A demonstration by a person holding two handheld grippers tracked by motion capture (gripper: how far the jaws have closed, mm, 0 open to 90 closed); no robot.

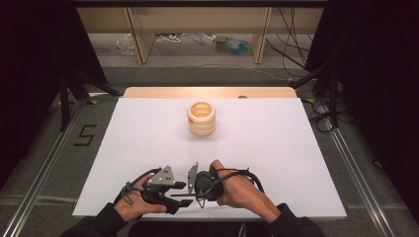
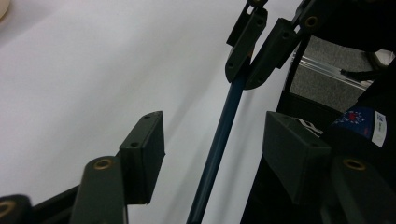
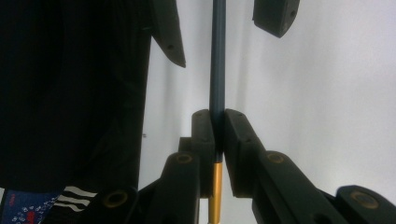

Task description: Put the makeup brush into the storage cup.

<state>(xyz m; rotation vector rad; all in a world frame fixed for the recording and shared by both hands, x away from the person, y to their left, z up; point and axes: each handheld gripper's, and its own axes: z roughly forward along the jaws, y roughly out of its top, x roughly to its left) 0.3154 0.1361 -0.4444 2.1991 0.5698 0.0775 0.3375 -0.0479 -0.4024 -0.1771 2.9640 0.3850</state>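
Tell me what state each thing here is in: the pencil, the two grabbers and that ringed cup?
Pencil: clamped in the right gripper, off the table, running between the left gripper's jaws.
Right gripper: shut on the pencil.
Left gripper: open, jaws either side of the pencil, not pressing on it.
Cup: upright at the far middle of the table, apart from both grippers; I cannot tell whether anything is inside.
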